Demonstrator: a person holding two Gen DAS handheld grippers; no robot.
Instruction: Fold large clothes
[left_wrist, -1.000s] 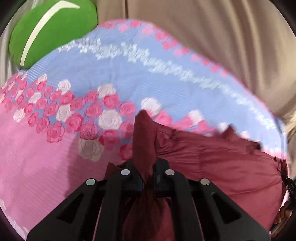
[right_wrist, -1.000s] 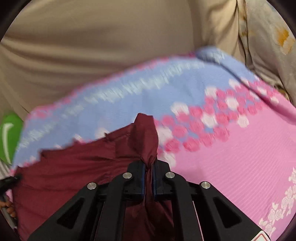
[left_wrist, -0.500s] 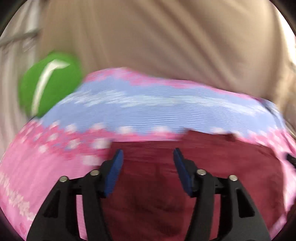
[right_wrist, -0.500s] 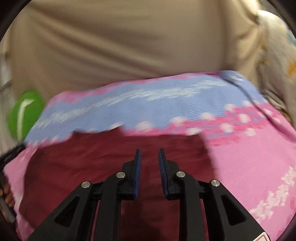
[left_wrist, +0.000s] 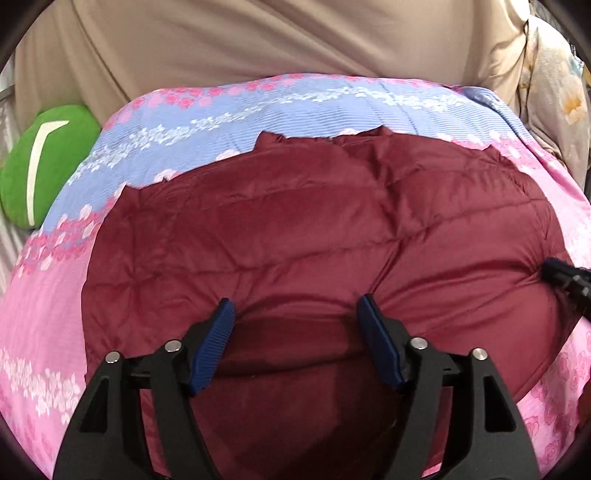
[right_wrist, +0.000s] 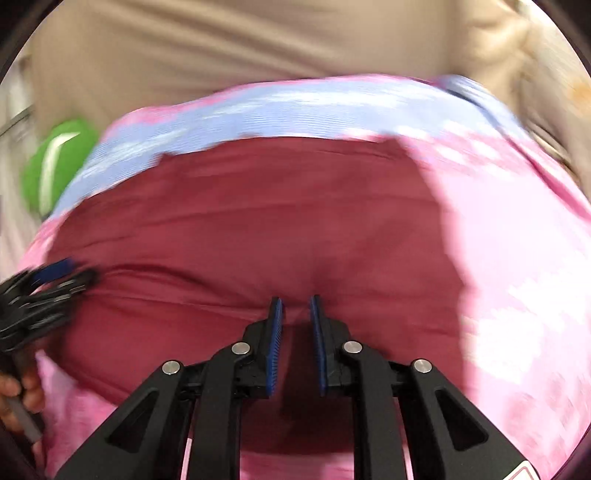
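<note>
The puffy, soft, slick jacket (left_wrist: 314, 236) lies flat on the bed (left_wrist: 44, 332), best pinched at a hem corner; left hand-held gripper (left_wrist: 295, 314) opening, right hand-held gripper (right_wrist: 295, 306) closing, both holding nothing.

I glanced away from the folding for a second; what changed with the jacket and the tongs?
Both tongs let go of the dark red quilted jacket, which now lies flat on the pink and blue floral bedsheet. Left tongs are opening; right tongs are closing, pinching nothing. The green cushion stayed put.
</note>
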